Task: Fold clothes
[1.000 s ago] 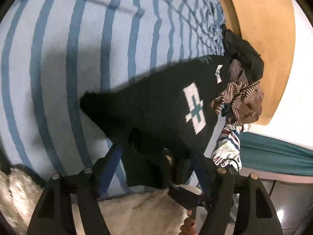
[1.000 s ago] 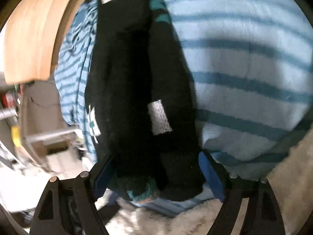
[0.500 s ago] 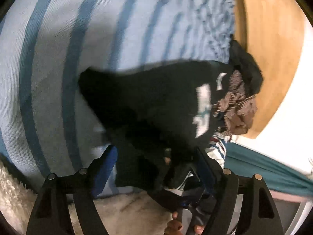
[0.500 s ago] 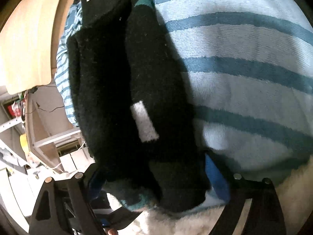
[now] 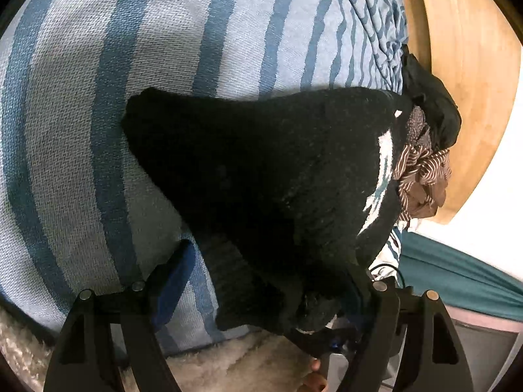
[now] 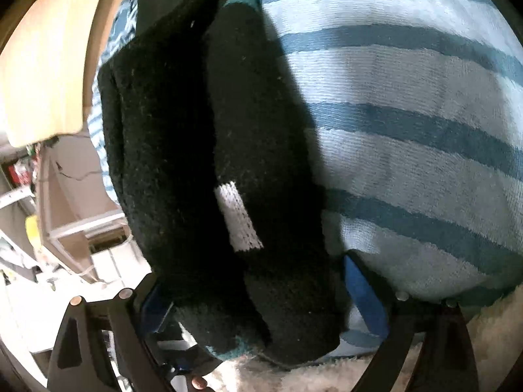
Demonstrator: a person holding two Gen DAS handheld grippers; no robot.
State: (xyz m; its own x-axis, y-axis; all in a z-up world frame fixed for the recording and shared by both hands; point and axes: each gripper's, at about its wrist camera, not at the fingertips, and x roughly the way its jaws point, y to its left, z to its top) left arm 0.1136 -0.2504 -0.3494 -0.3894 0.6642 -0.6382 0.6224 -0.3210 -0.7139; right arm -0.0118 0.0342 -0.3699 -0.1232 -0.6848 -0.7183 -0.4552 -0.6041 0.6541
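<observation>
A black knit sweater (image 5: 268, 176) with white and teal pattern patches lies folded on a blue striped bedspread (image 5: 81, 104). My left gripper (image 5: 268, 281) stands wide open with the sweater's near edge lying between its fingers. In the right wrist view the same sweater (image 6: 196, 150) runs from top to bottom as a thick folded roll with a white patch. My right gripper (image 6: 258, 297) is also wide open, its blue-padded fingers on either side of the sweater's near end. Nothing is pinched in either.
A pile of other clothes (image 5: 421, 170), brown striped and black, lies at the bed's far edge by a wooden headboard (image 5: 464, 65). A fluffy cream blanket (image 5: 228, 369) lies under both grippers. Shelves and clutter (image 6: 65, 228) stand beside the bed.
Both grippers have come lower and closer to the bedspread. The sweater has settled flatter onto the bed, and its white cross patch has turned toward the far side.
</observation>
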